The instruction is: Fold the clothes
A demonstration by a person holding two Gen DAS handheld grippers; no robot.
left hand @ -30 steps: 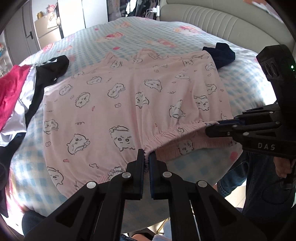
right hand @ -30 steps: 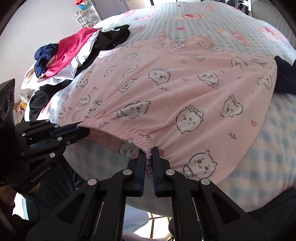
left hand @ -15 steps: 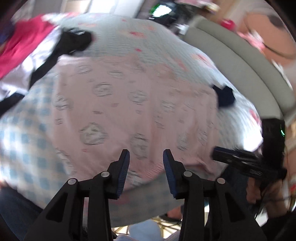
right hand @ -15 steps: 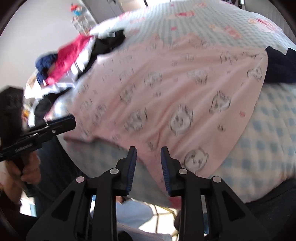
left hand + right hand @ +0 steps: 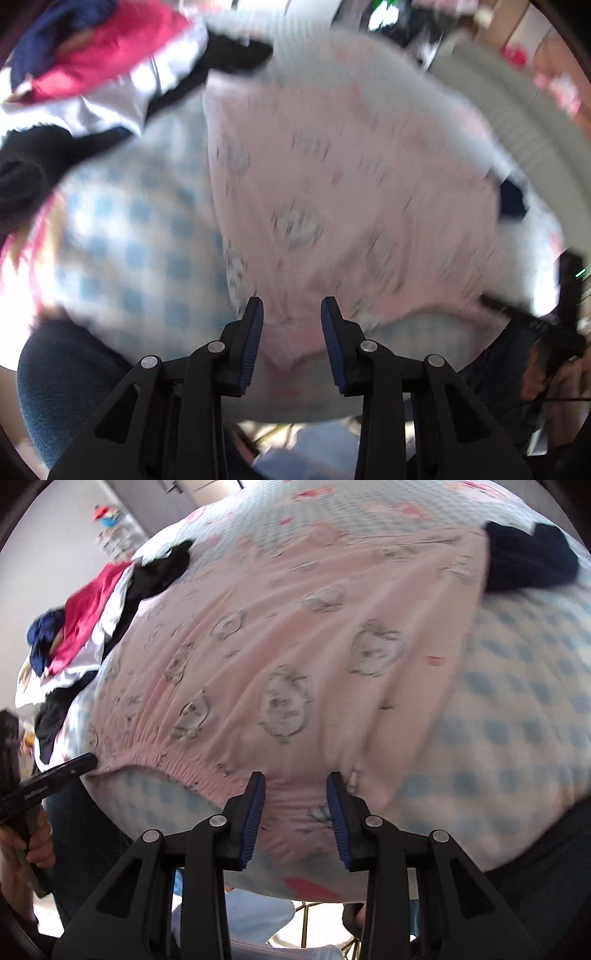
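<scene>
Pink pyjama shorts with a cartoon print (image 5: 295, 657) lie flat on a blue-checked bed (image 5: 524, 701), elastic waistband at the near edge. My right gripper (image 5: 295, 794) is open, its jaws on either side of the waistband hem without gripping it. In the blurred left wrist view the shorts (image 5: 332, 184) lie ahead, and my left gripper (image 5: 291, 317) is open over the waistband's left end. The left gripper also shows at the left of the right wrist view (image 5: 79, 764), its tip by the waistband corner.
A pile of red, white, black and blue clothes (image 5: 85, 627) lies at the bed's left side, also in the left wrist view (image 5: 92, 74). A dark navy garment (image 5: 528, 561) lies by the shorts' far right corner. A grey headboard (image 5: 517, 122) stands beyond.
Both grippers were shut on the waistband a second ago; both have opened and let it go. The shorts now rest on the bed. The left view has swung left.
</scene>
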